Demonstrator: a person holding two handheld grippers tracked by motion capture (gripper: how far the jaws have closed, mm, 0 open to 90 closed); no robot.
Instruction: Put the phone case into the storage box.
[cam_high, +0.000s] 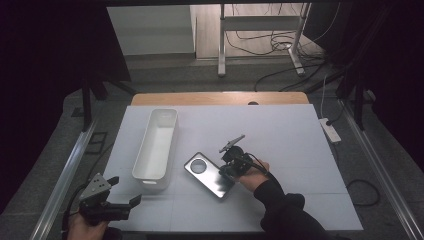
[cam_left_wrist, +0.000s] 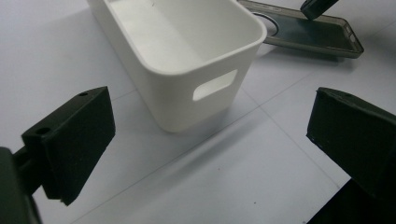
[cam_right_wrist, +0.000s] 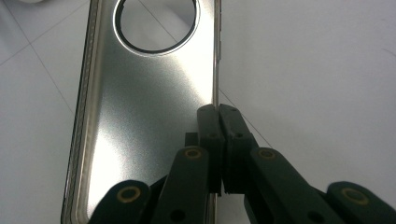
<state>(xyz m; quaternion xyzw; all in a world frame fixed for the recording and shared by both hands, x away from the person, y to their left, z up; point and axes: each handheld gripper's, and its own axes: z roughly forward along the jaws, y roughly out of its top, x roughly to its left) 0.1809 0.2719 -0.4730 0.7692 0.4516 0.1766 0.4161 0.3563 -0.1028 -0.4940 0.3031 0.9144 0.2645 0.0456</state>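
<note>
Phone case (cam_high: 208, 175), silvery and flat, lay on the white counter (cam_high: 280, 135) just right of the white bin (cam_high: 156, 149), its round camera cutout toward the far-left end. The right claw (cam_right_wrist: 218, 112) was closed on the case's long right-hand side wall, the two black jaws pressed together with the thin rim pinched between them, as the right gripper view showed; in the high view the same claw (cam_high: 229, 167) sat at the case's near-right edge. The left claw (cam_high: 127, 202) hung open near the counter's front-left corner, its jaws well apart and holding nothing, facing the bin's near end (cam_left_wrist: 187, 70) with the handle slot.

The step in hand appeared to be lifting the case by its rim, probably for transfer to the bin. A sound grip would keep the jaws square to the wall and seated deep enough that the thin edge could not slip out. The lift should be slow and level, because a hold on one side lets the far side sag and twist. The open claw could steady the bin if needed.

The case had a brushed, metallic-looking back panel with a soft sheen, a dark ring around the cutout and a translucent, likely flexible border. The bin was smooth, glossy plastic, oblong with rounded corners. The counter surface was matt and marked by faint grid lines.
</note>
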